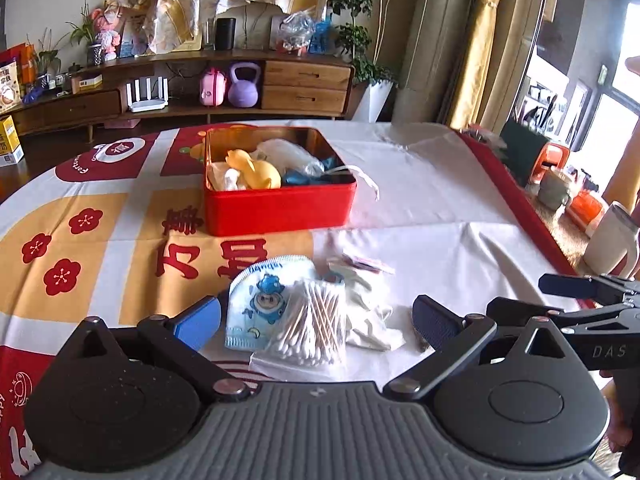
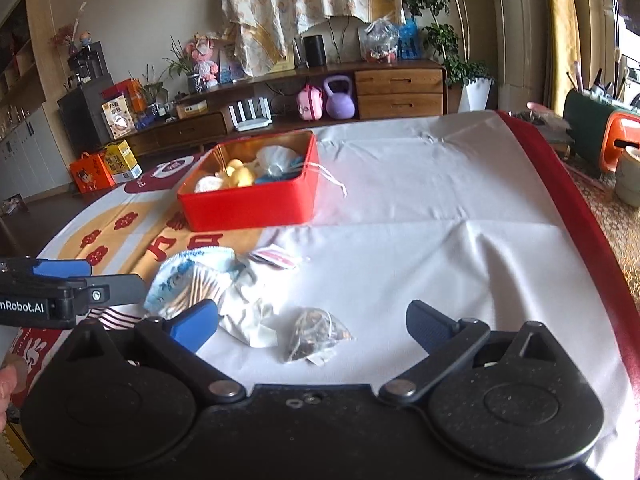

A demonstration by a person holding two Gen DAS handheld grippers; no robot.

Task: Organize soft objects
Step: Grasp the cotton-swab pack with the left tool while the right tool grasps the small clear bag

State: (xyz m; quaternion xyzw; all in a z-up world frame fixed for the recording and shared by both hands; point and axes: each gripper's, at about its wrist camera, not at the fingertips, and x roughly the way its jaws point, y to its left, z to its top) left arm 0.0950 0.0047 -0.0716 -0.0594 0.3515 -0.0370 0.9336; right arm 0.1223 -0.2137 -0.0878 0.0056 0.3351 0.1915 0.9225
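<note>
Near the bottom of the left view, the left tool [image 1: 316, 322] stands wide apart, holding nothing; a swab bag [image 1: 310, 330] and mask [image 1: 260, 304] lie between its fingers on the worktop [image 1: 440, 208]. The right tool [image 2: 312, 324] also gapes empty over a small packet [image 2: 316, 334]. Farther up, mid-frame, sits the red tin [image 1: 276, 208] with soft things.

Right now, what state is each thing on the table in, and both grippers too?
Red tin: open, no lid on it, partly filled with soft items.
Face mask: loose on the cloth, outside the tin.
Cotton swab bag: lying on the mask's edge.
White cloth: crumpled beside the swabs.
Clear pouch: loose on the cloth.
Left gripper: open, empty.
Right gripper: open, empty.
</note>
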